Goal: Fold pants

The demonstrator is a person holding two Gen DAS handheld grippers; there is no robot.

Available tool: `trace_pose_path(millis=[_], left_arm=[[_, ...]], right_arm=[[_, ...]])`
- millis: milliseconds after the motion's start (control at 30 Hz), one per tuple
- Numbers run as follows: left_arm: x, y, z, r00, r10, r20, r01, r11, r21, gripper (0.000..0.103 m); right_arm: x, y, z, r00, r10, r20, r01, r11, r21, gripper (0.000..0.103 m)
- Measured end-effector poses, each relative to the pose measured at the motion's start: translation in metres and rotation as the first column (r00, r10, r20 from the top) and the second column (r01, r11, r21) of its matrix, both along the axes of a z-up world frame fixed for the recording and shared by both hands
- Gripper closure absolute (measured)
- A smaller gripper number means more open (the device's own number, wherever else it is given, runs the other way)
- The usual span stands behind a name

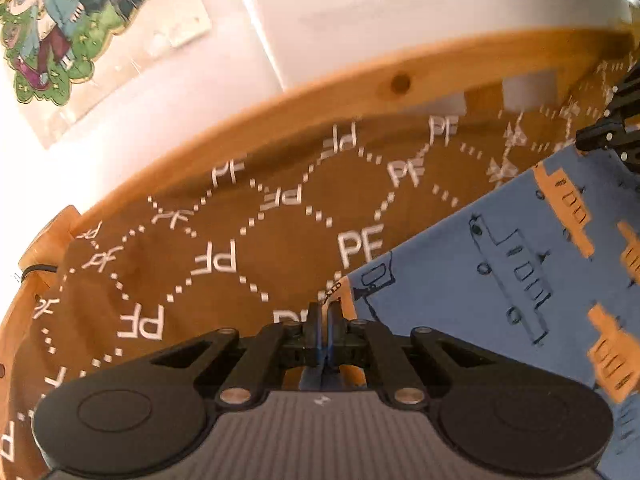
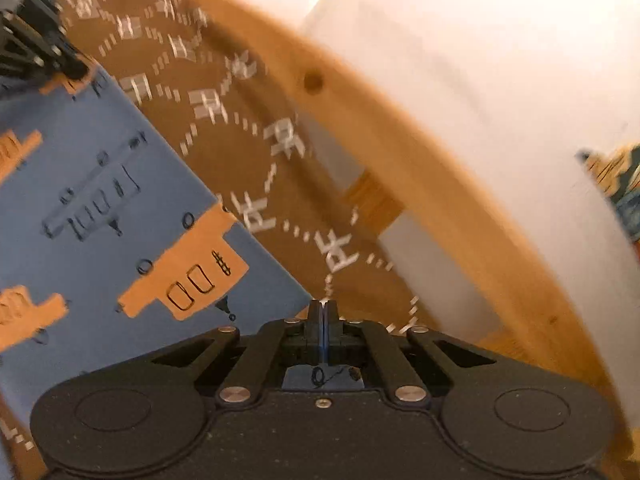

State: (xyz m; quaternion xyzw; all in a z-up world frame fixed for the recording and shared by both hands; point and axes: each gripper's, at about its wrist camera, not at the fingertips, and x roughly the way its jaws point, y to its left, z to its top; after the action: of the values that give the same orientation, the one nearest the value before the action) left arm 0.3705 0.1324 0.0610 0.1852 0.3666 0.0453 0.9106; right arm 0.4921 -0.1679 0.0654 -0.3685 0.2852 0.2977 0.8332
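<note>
The pants (image 1: pixel 500 264) are blue cloth printed with orange buses and dark line-drawn vehicles. They are held stretched between both grippers above a brown "PF"-patterned cover (image 1: pixel 248 232). My left gripper (image 1: pixel 325 312) is shut on one corner of the pants' edge. My right gripper (image 2: pixel 322 312) is shut on the other corner, with the pants (image 2: pixel 100 208) spreading to its left. The right gripper also shows at the right edge of the left wrist view (image 1: pixel 600 136), and the left gripper at the upper left of the right wrist view (image 2: pixel 60 60).
A wooden rail (image 1: pixel 360 80) curves along the far side of the brown cover, also in the right wrist view (image 2: pixel 400 152). Behind it is a white wall (image 1: pixel 400 8) with a cartoon picture (image 1: pixel 52 28) at the upper left.
</note>
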Motion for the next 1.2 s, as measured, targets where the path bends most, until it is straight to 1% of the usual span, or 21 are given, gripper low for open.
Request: trace_pose_path(millis=[67, 133, 167, 200, 233, 267, 300, 333, 400, 467, 567, 633, 700, 733, 767, 800, 833, 867, 900, 1033, 1200], left_arm=[[0.003, 0.001, -0.007, 1.0, 0.005, -0.018, -0.005, 1.0, -0.013, 0.096], [0.001, 0.002, -0.007, 1.0, -0.001, -0.012, 0.0, 1.0, -0.02, 0.078], [-0.001, 0.006, -0.004, 1.0, -0.014, 0.003, 0.014, 0.999, -0.034, 0.053], [-0.006, 0.01, 0.0, 0.999, -0.023, 0.036, 0.024, 0.999, -0.041, 0.024], [-0.013, 0.015, 0.004, 0.997, -0.027, 0.074, 0.031, 0.998, -0.052, 0.012], [-0.021, 0.022, 0.011, 0.992, -0.03, 0.126, 0.04, 0.996, -0.078, 0.002], [-0.027, 0.029, 0.016, 0.987, -0.021, 0.159, 0.04, 0.993, -0.115, 0.002], [-0.028, 0.037, 0.022, 0.986, -0.005, 0.167, 0.033, 0.985, -0.167, 0.002], [-0.03, 0.055, 0.028, 0.985, 0.031, 0.168, 0.017, 0.96, -0.28, 0.002], [-0.028, 0.064, 0.029, 0.988, 0.04, 0.149, 0.009, 0.948, -0.317, 0.003], [-0.026, 0.061, 0.02, 0.997, -0.024, 0.079, 0.046, 0.953, -0.3, 0.01], [-0.025, 0.054, 0.012, 0.997, -0.072, 0.024, 0.076, 0.968, -0.24, 0.017], [-0.023, 0.042, 0.001, 0.993, -0.113, -0.033, 0.107, 0.983, -0.151, 0.047], [-0.021, 0.038, -0.004, 0.992, -0.113, -0.054, 0.106, 0.988, -0.115, 0.056], [-0.019, 0.035, -0.007, 0.992, -0.107, -0.068, 0.101, 0.99, -0.094, 0.075], [-0.019, 0.035, -0.007, 0.99, -0.112, -0.081, 0.103, 0.988, -0.111, 0.093], [-0.018, 0.034, -0.007, 0.989, -0.116, -0.095, 0.101, 0.984, -0.147, 0.096], [-0.019, 0.034, -0.005, 0.99, -0.109, -0.089, 0.094, 0.983, -0.157, 0.097], [-0.021, 0.032, -0.004, 0.991, -0.106, -0.077, 0.094, 0.985, -0.143, 0.098], [-0.037, 0.023, 0.004, 0.991, -0.131, -0.031, 0.128, 0.989, -0.07, 0.099], [-0.069, 0.016, 0.023, 0.98, -0.187, 0.064, 0.188, 0.982, -0.017, 0.099]], right_arm=[[0.007, 0.001, -0.014, 0.999, -0.033, -0.022, 0.032, 0.999, -0.009, 0.103], [0.013, 0.0, -0.021, 0.996, -0.062, -0.057, 0.062, 0.998, 0.001, 0.102], [0.016, -0.001, -0.02, 0.994, -0.07, -0.079, 0.072, 0.997, 0.018, 0.099], [0.02, -0.003, -0.016, 0.992, -0.07, -0.104, 0.075, 0.996, 0.048, 0.087], [0.024, -0.009, -0.008, 0.989, -0.059, -0.133, 0.073, 0.992, 0.1, 0.066], [0.027, -0.014, 0.0, 0.986, -0.049, -0.159, 0.072, 0.987, 0.144, 0.054], [0.03, -0.019, 0.008, 0.982, -0.037, -0.184, 0.073, 0.978, 0.195, 0.034], [0.031, -0.022, 0.016, 0.98, -0.024, -0.197, 0.071, 0.97, 0.234, 0.03], [0.028, -0.019, 0.026, 0.978, -0.003, -0.207, 0.061, 0.959, 0.278, 0.031], [0.024, -0.01, 0.028, 0.977, 0.025, -0.212, 0.034, 0.961, 0.274, 0.031], [0.021, 0.008, 0.015, 0.976, 0.063, -0.209, -0.022, 0.981, 0.192, 0.035], [0.02, 0.018, 0.003, 0.97, 0.08, -0.231, -0.046, 0.988, 0.151, 0.045], [0.018, 0.019, -0.005, 0.969, 0.059, -0.241, -0.029, 0.991, 0.127, 0.05], [0.021, 0.022, -0.009, 0.972, 0.039, -0.232, -0.013, 0.994, 0.113, 0.055], [0.024, 0.023, -0.012, 0.974, 0.019, -0.225, 0.005, 0.994, 0.105, 0.058], [0.027, 0.021, -0.014, 0.972, 0.003, -0.235, 0.023, 0.994, 0.11, 0.07], [0.03, 0.019, -0.014, 0.967, -0.012, -0.253, 0.045, 0.991, 0.122, 0.093], [0.032, 0.018, -0.014, 0.962, -0.026, -0.272, 0.064, 0.989, 0.131, 0.101], [0.031, 0.017, -0.012, 0.962, -0.027, -0.272, 0.066, 0.989, 0.135, 0.103], [0.005, 0.009, 0.003, 0.982, 0.018, -0.189, 0.013, 0.987, 0.159, 0.103], [-0.057, -0.023, 0.034, 0.994, 0.041, -0.106, -0.013, 0.967, 0.254, 0.103]])
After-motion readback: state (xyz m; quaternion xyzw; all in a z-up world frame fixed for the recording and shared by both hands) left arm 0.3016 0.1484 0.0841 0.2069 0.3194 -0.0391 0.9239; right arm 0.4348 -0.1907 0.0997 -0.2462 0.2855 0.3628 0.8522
